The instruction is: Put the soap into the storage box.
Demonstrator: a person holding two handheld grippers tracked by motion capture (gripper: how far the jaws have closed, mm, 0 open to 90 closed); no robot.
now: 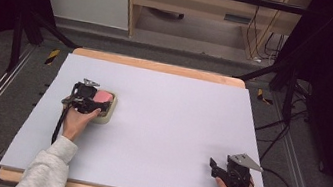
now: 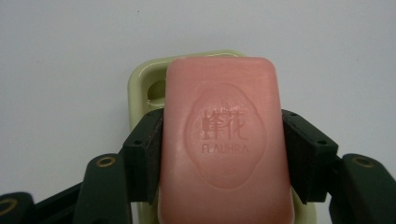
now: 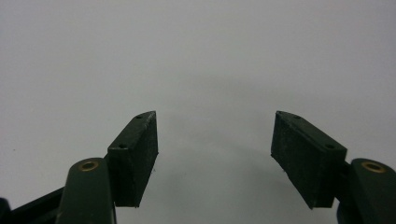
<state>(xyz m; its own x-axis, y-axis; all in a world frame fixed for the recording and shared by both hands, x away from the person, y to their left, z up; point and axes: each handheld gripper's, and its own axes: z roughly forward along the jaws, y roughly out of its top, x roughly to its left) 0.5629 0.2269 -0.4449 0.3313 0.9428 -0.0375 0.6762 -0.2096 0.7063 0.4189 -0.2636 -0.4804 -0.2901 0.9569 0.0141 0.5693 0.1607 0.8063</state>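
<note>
A pink bar of soap (image 2: 225, 140) with stamped lettering sits between the black jaws of my left gripper (image 2: 223, 154), which is shut on its two long sides. Under the soap lies a pale green soap dish (image 2: 142, 86); whether the bar rests in it or hangs just above I cannot tell. In the high view the left gripper (image 1: 94, 104) is at the dish (image 1: 105, 116) on the left part of the table, with the soap (image 1: 102, 97) showing pink. My right gripper (image 1: 213, 168) stands near the front right corner, and its own view shows my right gripper (image 3: 215, 154) open over bare board.
The work surface is a pale lilac board (image 1: 164, 123) on a wooden table (image 1: 158, 66). Black stand legs (image 1: 38, 27) and cables (image 1: 279, 136) flank the table on the floor. A wooden desk (image 1: 193, 6) stands beyond the far edge.
</note>
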